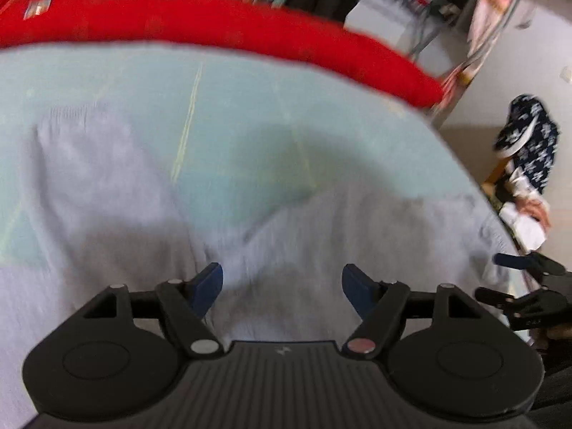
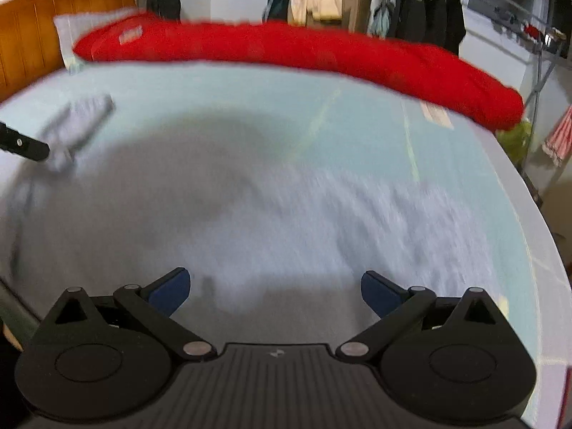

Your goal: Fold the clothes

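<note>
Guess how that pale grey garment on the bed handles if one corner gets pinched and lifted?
The pale grey garment will probably drape: it lies flat and rumpled on the light blue sheet, so it looks floppy, not stiff. It looks thin, so likely light. A single pinch would probably drag and bunch the rest; both hand-held grippers, left and right, are open above it.

Left hand-held gripper (image 1: 282, 286): matte black body, ribbed centre plate w/ small pale logo, two round black discs either side. Black link arms on silver rivets; one right-side pivot cap looks reddish. Blue pads (image 1: 209, 286) on the fingertips. Right hand-held gripper (image 2: 275, 291): same build, black ribbed plate, twin discs, silver pivot caps, triangular cut-outs in the outer brackets, blue pads (image 2: 169, 291).
</note>
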The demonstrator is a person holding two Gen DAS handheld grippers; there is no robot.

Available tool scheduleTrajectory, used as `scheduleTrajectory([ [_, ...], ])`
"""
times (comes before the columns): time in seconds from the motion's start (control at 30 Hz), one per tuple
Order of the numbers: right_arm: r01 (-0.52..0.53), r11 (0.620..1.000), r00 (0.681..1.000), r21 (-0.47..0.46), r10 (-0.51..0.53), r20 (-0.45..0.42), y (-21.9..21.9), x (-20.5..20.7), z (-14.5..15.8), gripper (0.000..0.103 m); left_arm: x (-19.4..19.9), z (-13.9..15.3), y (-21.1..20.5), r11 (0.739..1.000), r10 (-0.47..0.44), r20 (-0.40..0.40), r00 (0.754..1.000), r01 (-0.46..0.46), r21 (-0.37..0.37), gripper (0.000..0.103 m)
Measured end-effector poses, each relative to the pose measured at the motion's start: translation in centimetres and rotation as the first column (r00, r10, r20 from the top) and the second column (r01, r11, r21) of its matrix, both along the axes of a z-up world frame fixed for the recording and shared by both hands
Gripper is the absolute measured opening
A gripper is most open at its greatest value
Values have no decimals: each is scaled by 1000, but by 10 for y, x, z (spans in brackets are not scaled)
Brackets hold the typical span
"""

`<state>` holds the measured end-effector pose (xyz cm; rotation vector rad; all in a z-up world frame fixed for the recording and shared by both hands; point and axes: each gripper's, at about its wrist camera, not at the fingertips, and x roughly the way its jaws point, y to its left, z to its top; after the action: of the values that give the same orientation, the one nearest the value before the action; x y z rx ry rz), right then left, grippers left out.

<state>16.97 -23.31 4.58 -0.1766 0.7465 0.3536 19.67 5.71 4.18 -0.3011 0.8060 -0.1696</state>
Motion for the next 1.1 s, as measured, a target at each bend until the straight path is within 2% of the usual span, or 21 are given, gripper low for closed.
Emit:
scheduleTrajectory([
  [0.07,-3,998,1000,55,3,5,10,5,4,103,-1,0,9,1000,21,7,1000,-21,-17,74],
  [0.17,-36,991,999,132,38,-15,22,12,3,103,-5,-13,21,994,87,-49,995,-90,-60,74],
  [0.33,-117,979,991,168,126,-42,36,18,-4,103,-12,-26,20,983,159,-98,982,-167,-79,74],
  [0.47,-165,947,980,275,189,-65,30,27,-4,103,-20,-30,17,967,224,-118,967,-236,-98,78],
  [0.63,-240,896,952,374,292,-89,23,33,-7,103,-38,-35,-7,945,307,-142,941,-319,-67,80],
  [0.77,-304,861,917,409,380,-119,25,40,-14,103,-58,-36,-22,908,402,-189,896,-417,-45,80],
  [0.8,-319,850,908,420,401,-122,26,42,-14,103,-63,-33,-23,901,416,-190,889,-431,-42,80],
  [0.93,-381,765,858,519,501,-109,34,54,-9,103,-82,-22,-25,873,472,-175,864,-485,-38,82],
  [1.03,-386,716,828,582,547,-124,48,65,-8,103,-91,-18,-19,841,523,-168,836,-538,-60,85],
  [1.1,-396,664,790,634,598,-133,60,70,-6,103,-98,-18,-13,817,553,-166,816,-570,-83,88],
])
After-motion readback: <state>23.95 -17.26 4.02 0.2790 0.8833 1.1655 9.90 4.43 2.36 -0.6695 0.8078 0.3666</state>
